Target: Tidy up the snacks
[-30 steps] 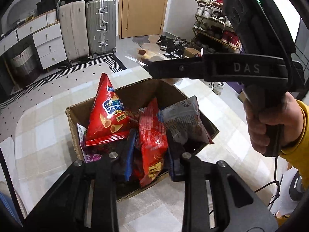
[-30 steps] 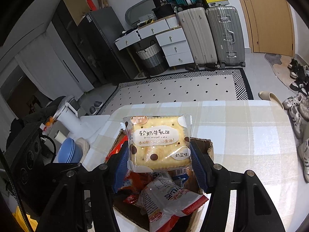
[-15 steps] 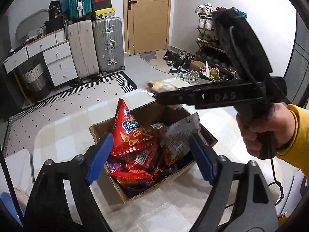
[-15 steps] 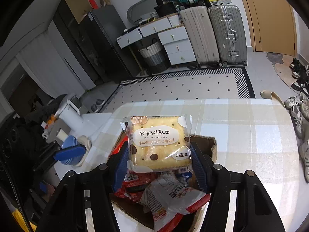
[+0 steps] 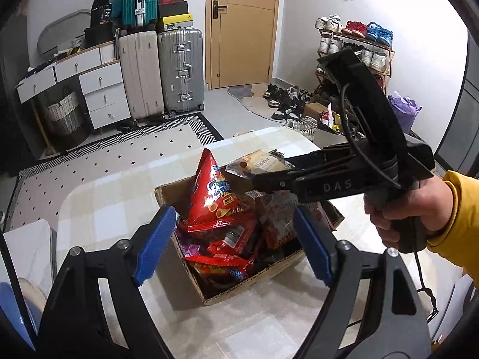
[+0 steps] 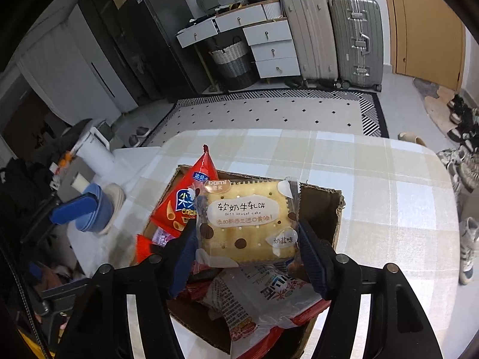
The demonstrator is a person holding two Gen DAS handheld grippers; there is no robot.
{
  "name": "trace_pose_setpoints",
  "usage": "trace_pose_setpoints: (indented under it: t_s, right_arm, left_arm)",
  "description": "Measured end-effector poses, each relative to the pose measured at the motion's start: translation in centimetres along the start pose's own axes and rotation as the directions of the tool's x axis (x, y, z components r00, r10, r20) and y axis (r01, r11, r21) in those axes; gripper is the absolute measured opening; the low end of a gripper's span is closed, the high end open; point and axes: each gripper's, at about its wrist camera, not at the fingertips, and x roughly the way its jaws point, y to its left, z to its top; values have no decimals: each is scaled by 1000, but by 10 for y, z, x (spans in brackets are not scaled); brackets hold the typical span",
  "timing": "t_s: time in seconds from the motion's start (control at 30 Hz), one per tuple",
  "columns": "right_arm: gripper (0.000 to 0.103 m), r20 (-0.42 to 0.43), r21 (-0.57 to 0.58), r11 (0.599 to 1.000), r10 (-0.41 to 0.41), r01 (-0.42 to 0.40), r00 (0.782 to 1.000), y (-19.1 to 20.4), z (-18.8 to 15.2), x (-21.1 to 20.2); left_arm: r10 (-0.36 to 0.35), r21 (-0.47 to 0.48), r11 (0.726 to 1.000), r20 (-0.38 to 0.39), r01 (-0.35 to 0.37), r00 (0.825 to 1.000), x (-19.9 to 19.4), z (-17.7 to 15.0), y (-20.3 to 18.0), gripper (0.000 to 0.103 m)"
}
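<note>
The left gripper has been pulling back from the cardboard box over the last second; its blue fingers, which were pinched on the packets inside, are now standing wide apart and holding nothing. The box is sitting on the checked counter just beyond and between those fingers, crammed with snack bags. A red cone-shaped crisp bag is sticking up from the heap, leaning toward the box wall on the left finger's side.

The right gripper is hanging over the same box, and its fingers are pressing in on both side edges of a soft nougat cake packet, holding it flat and face-up above the other snacks. Below the fingers a white and red bag is lying across the near edge of the box. Past the left-hand finger, the red crisp bag is poking up beside the held packet. In the left wrist view the packet is showing at the tip of the right gripper, above the far side of the box.
</note>
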Motion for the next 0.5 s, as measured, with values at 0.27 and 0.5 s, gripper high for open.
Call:
trace_pose_setpoints:
  t_s: [0.27, 0.5]
  right_arm:
    - [76, 38, -8, 1000, -13, 13, 999, 4, 1, -15]
    - [76, 86, -16, 1000, -8, 9, 996, 11, 2, -37]
  left_arm:
    - [19, 9, 1000, 11, -19, 1000, -9, -1, -7, 80]
    - [29, 13, 999, 22, -29, 999, -25, -2, -16, 80]
